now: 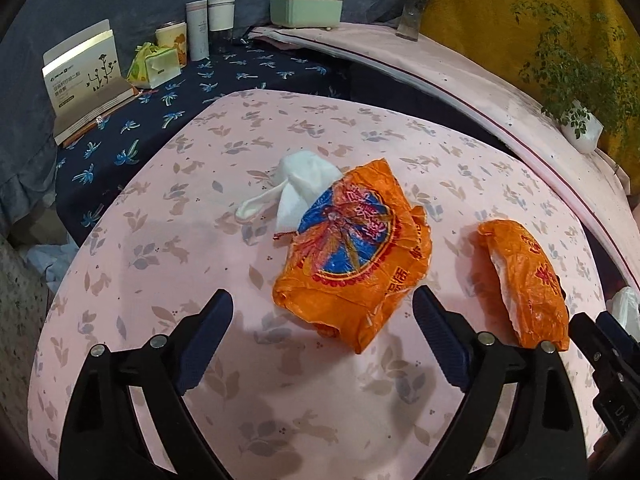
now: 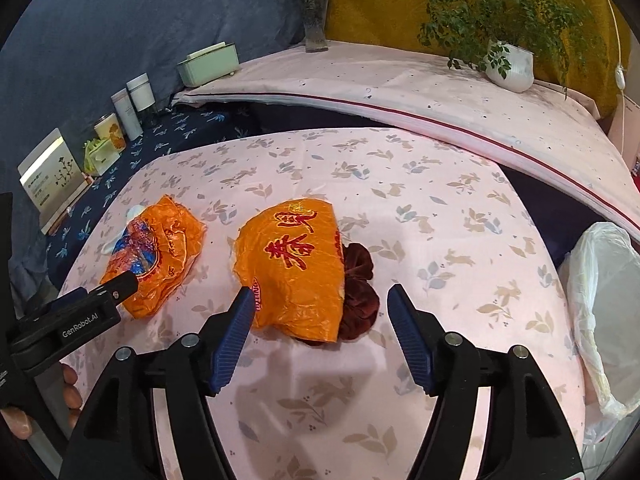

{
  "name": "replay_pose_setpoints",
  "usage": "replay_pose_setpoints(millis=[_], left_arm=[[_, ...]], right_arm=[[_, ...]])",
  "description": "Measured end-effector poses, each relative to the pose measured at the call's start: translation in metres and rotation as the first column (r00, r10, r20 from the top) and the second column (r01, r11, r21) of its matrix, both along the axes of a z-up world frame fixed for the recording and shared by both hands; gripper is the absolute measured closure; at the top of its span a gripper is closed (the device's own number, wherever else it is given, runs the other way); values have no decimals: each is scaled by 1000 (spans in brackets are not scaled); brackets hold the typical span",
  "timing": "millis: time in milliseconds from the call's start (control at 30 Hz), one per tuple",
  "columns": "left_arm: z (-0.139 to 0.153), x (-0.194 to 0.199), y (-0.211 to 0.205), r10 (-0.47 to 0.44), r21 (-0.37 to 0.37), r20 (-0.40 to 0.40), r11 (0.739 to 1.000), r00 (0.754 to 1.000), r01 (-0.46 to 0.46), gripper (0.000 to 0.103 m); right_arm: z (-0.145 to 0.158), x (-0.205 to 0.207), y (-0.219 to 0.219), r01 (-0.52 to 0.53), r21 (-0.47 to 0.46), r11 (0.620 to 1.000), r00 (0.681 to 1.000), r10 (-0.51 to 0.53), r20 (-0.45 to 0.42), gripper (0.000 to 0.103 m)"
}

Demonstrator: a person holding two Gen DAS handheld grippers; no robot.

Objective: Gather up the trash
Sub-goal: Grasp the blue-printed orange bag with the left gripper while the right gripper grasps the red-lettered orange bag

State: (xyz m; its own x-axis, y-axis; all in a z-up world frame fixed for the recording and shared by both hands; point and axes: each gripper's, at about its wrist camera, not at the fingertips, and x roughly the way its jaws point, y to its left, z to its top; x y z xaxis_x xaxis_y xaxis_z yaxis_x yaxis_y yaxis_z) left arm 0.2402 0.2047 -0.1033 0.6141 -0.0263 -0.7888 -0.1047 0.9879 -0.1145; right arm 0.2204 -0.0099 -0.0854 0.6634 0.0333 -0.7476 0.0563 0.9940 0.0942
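The left gripper [image 1: 322, 312] hangs over the pink rabbit-print tablecloth [image 1: 160, 264] with jaws released and spread wide, nothing between the pads. At its 12 o'clock lies an orange plastic bag with a blue emblem [image 1: 352, 256], touching a crumpled white tissue [image 1: 296, 188] at the bag's 10 o'clock. The right gripper [image 2: 320, 308] is also released; the orange bag with red characters [image 2: 296, 268] lies at its 12 o'clock, with a dark red velvet scrunchie [image 2: 360, 288] tucked against that bag at 3 o'clock. A white bin liner [image 2: 604, 300] stands at the table's 3 o'clock edge.
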Motion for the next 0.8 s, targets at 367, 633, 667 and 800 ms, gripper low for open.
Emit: replay_pose_setpoints(millis=[367,633,667,800], left_arm=[[-11,22,3,-33,-58,-30,998,999,31,43],[-14,17,-7,-69,-68,-40,995,997,66,91],[-12,15,-8,-72,-71,-34,995,997,70,91],[2,6,-17,-86,-69,-5,994,996,86,92]], right_arm=[[-25,25,16,-21,-12,1000,998,21,-51,42],[-32,20,14,-43,22,999,996,45,-73,77],[-31,19,13,-43,24,999,997,45,-69,78],[-18,11,7,-40,37,999,998,42,-44,82]])
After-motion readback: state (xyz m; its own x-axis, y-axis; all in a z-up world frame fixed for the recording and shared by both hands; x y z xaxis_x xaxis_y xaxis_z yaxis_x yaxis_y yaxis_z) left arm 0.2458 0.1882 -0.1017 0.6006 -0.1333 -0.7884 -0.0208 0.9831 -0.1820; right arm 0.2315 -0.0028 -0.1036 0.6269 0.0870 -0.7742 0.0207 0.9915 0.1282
